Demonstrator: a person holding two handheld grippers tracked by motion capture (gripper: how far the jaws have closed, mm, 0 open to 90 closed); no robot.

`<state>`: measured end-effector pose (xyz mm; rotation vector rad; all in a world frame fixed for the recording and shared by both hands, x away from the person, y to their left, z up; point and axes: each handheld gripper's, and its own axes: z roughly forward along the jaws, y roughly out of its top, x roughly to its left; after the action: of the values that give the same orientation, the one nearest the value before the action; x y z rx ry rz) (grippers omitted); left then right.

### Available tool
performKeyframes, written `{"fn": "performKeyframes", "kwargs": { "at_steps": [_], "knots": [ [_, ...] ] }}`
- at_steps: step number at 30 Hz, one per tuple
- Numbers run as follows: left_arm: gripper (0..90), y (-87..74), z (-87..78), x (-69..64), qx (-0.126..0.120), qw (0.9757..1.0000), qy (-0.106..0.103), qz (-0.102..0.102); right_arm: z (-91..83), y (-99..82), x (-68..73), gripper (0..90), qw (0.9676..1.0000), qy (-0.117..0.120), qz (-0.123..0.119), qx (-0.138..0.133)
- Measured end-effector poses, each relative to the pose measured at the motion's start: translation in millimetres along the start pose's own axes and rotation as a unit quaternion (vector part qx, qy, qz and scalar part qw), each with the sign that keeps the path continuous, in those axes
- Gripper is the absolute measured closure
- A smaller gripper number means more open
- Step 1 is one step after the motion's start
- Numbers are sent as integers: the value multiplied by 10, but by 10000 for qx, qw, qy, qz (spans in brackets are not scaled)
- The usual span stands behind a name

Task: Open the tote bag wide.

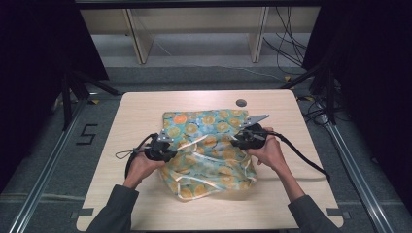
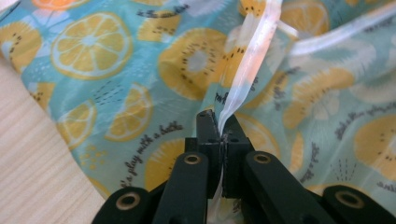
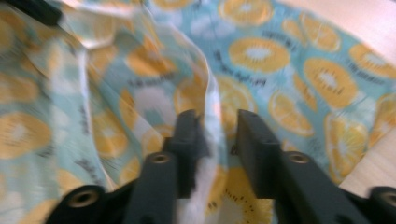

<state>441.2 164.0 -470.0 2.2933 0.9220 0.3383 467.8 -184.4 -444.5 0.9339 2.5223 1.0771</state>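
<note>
A teal cloth bag point(image 1: 209, 150) printed with orange and lemon slices lies crumpled in the middle of the light wooden table point(image 1: 136, 116). A pale translucent trim strip point(image 2: 252, 60) runs along its edge. At the bag's left side, my left gripper point(image 1: 167, 150) point(image 2: 219, 122) is shut on that strip, which rises from between the pads. My right gripper point(image 1: 243, 141) point(image 3: 215, 122) sits at the bag's upper right with its jaws apart. A fold of the trim point(image 3: 212, 100) lies between them, and the pads do not press it.
A round cable hole point(image 1: 241, 103) sits near the table's far edge, behind the bag. Bare tabletop surrounds the bag on all sides. Beyond the far edge are metal frame legs, floor and loose cables point(image 1: 286, 43).
</note>
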Motion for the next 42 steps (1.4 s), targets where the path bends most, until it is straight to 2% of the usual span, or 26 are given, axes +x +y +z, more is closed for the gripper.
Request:
{"fn": "performKeyframes", "kwargs": {
  "at_steps": [2,3,5,6,7,9,11,15,16,17,18,19,20,24,25,28,30,32,33,34,35,38,39,40,41,42],
  "knots": [
    [889,1,-3,32,-27,10000,-15,-93,-79,36,10,624,9999,70,81,-5],
    [889,4,-20,108,-26,9997,-96,-216,-269,102,58,540,9996,114,193,-157],
    [889,4,-28,148,-55,9995,-108,-299,-435,123,117,492,9996,185,163,-153],
    [888,9,-30,173,-42,9995,-124,-274,-531,112,164,484,9995,180,195,-175],
    [888,7,-22,190,-77,9991,-156,-377,-621,89,194,483,9991,348,89,-240],
    [887,0,-5,234,-66,9988,-196,-434,-793,-4,332,475,9995,258,98,-140],
    [886,-3,-3,259,-68,9987,-206,-452,-842,-107,440,463,9996,248,89,-43],
    [881,-26,0,297,-134,9975,-305,-622,-767,-182,521,469,9990,155,81,415],
    [879,-27,-6,299,-164,9975,-325,-600,-657,-221,530,554,9980,155,-19,612],
    [876,-26,-9,302,-176,9971,-422,-611,-559,-266,551,721,9963,118,71,850],
    [875,-28,-8,299,-185,9973,-398,-593,-512,-282,498,788,9961,49,-179,865],
    [873,-33,-4,303,-185,9970,-445,-604,-496,-292,477,855,9958,11,-148,900],
    [871,-38,-3,305,-177,9969,-451,-622,-453,-304,414,899,9969,-229,-165,734],
    [872,-57,-22,335,-335,9951,-515,-775,-428,-250,146,900,9982,-516,-77,291],
    [875,-56,-38,335,-397,9944,-517,-826,-438,-209,87,900,9983,-565,60,141],
    [875,-54,-68,344,-354,9961,-397,-709,-442,-112,-93,900,9975,-659,207,-117],
    [871,-70,-33,334,-163,9976,-229,-628,-346,-154,-150,900,9975,-641,296,23],
    [851,-85,-2,326,-65,9979,-194,-607,-246,-209,-156,900,9972,-675,313,45],
    [851,-104,39,317,-20,9982,-197,-564,-168,-257,-157,900,9972,-633,329,228],
    [807,-105,40,286,111,9987,-144,-485,-36,-330,-145,900,9961,-626,445,440],
    [769,-96,21,267,107,9990,-141,-423,-34,-329,-142,900,9958,-602,449,523],
    [606,-57,-59,218,89,9993,-94,-360,-44,-327,-140,900,9964,-605,351,482],
    [524,26,-208,123,108,9995,225,-194,-73,-315,-132,893,9969,-609,325,372],
    [481,26,-208,123,108,9995,225,-194,-97,-305,-133,887,9968,-568,327,450],
    [481,88,-314,36,112,9990,421,-34,-97,-305,-133,887,9968,-568,327,450],
    [449,180,-436,-136,-103,9981,574,206,-119,-303,-102,867,9964,-554,391,509]
  ]
}}
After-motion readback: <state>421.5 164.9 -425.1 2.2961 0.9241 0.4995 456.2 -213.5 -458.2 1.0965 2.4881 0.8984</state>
